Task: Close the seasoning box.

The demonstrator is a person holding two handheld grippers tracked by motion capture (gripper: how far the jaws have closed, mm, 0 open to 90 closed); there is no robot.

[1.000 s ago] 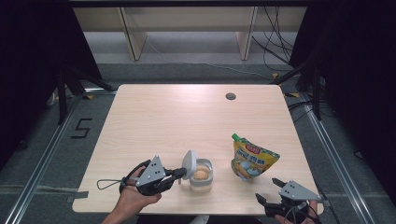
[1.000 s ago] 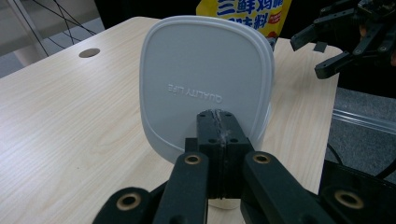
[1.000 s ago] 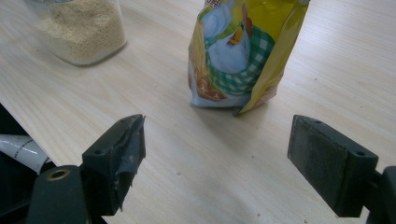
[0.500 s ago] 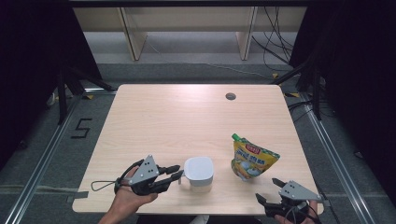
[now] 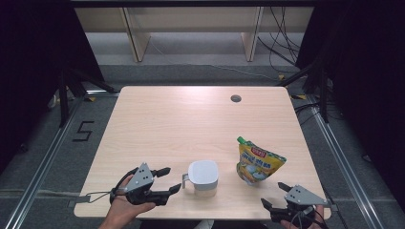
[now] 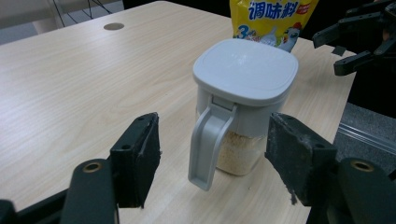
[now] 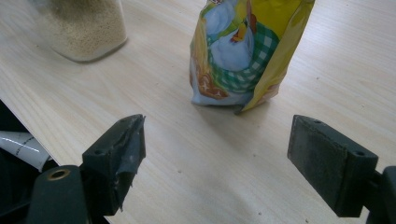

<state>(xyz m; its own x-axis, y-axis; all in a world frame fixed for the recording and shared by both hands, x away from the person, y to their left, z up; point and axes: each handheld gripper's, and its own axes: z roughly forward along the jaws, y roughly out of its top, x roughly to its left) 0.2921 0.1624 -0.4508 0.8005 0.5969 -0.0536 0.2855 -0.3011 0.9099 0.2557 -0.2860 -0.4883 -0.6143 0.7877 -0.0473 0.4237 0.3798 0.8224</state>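
Your left gripper (image 5: 162,183) sits with jaws wide, empty, just short of the lidded jar (image 5: 203,178) near the counter (image 5: 191,119) front edge. The seasoning pouch (image 5: 258,162) stands right of it; your right gripper (image 5: 282,200), jaws also wide, could tip that pouch if you nudge forward.

Both grippers, left gripper (image 5: 165,180) and right gripper (image 5: 274,195), are black with grey three-cornered top plates; worn rectangular pads (image 6: 140,156), brass-ringed screw holes, trailing black cables

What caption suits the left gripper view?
Open hand-held gripper facing a lidded seasoning jar, yellow pouch behind.
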